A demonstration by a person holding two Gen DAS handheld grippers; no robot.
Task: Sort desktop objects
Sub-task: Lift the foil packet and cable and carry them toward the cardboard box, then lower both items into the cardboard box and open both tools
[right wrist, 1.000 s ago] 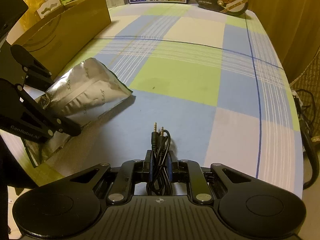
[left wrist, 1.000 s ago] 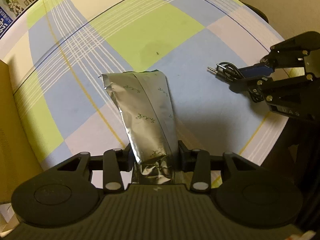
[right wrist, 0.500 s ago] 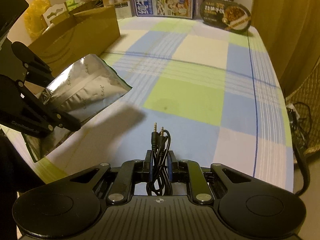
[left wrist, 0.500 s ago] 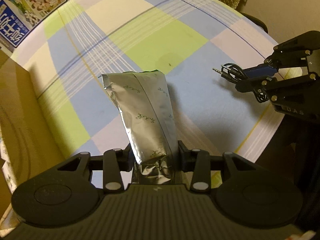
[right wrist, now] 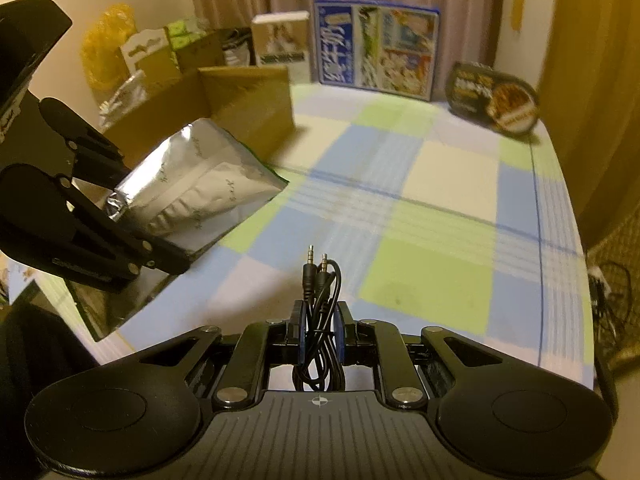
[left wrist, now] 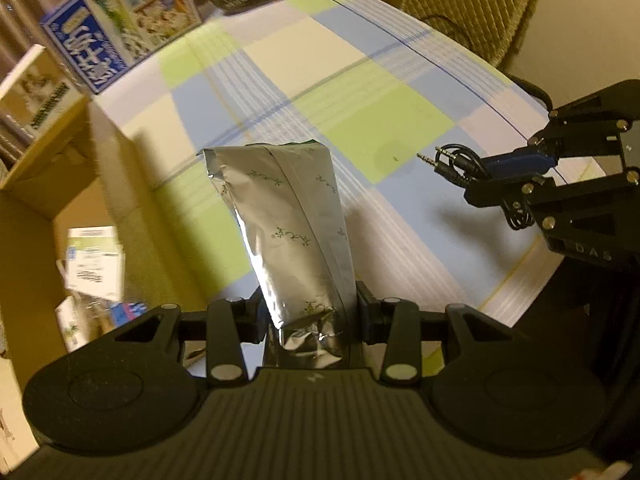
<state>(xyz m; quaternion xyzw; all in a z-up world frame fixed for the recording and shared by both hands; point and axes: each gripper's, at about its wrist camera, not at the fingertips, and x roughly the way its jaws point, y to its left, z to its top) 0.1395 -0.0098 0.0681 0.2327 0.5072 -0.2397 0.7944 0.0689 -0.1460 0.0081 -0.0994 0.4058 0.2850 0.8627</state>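
My left gripper (left wrist: 310, 316) is shut on the crumpled end of a silver foil pouch (left wrist: 288, 224) and holds it lifted above the checked tablecloth (left wrist: 360, 92). The pouch also shows in the right wrist view (right wrist: 200, 192), pointing toward the open cardboard box (right wrist: 244, 96) at the left. My right gripper (right wrist: 319, 320) is shut on a coiled black audio cable (right wrist: 320, 284) with two jack plugs sticking forward, held above the table. The right gripper (left wrist: 516, 172) and cable (left wrist: 456, 162) show at the right of the left wrist view.
The cardboard box (left wrist: 80, 184) holds several packets and cartons. A blue milk carton box (right wrist: 376, 48), a small beige box (right wrist: 282, 40) and a dark instant noodle bowl (right wrist: 494, 96) stand at the table's far edge. A wicker chair (left wrist: 476, 8) stands beyond the table.
Both grippers have risen and tilted up. The left one has swung left toward the cardboard box with the pouch, so the box's inside now shows. Both grips are unchanged.
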